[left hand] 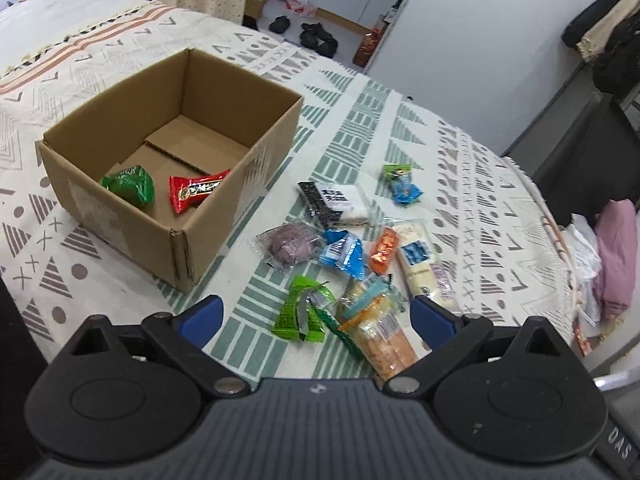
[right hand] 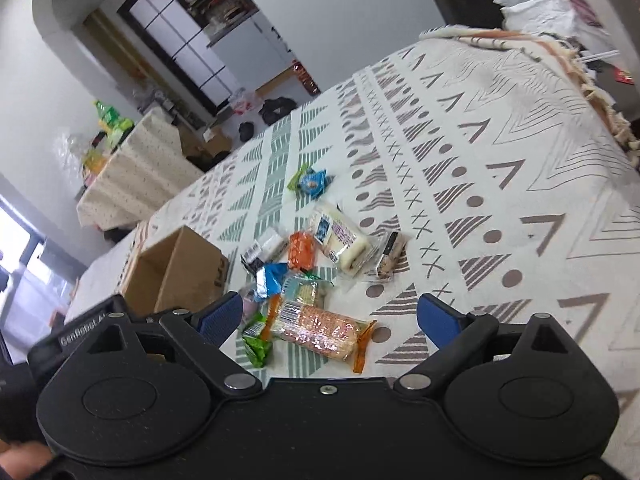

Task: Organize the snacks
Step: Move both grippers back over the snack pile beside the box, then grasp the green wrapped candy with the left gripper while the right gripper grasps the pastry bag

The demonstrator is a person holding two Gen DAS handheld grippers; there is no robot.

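Snacks in loose wrappers lie heaped on the patterned tablecloth (left hand: 460, 168), lower centre of both views, beside a cardboard box (left hand: 224, 216) at centre left of the left-wrist view. Two are already inside the box: a green packet (left hand: 130, 188) and a red candy (left hand: 196, 192). The left gripper (left hand: 316, 316) hangs above the near edge of the heap with its blue fingers wide apart and nothing between them; the right gripper (right hand: 328, 318) is likewise spread and empty over the same heap.

Hazards, as judged from this layout:
- Overlap. The orange biscuit pack (right hand: 320, 330) lies partly across a bright green wrapper (right hand: 256, 340) and touches its neighbours, so a closing grip could pinch two wrappers at once or drag one off sideways.
- Slip. Glossy film and crimped ends give poor purchase; a hold on a wrapper's tail alone may let the snack swing or drop short of the box.
- Crushing. The purple bun (left hand: 290, 246) and the white cake pack (right hand: 340, 240) look soft; a hard squeeze could deform them.
- Crowding. Both tools face the same pieces and could collide.
- Box wall. The box looks light; a low carry could catch its rim and shove it along the cloth.
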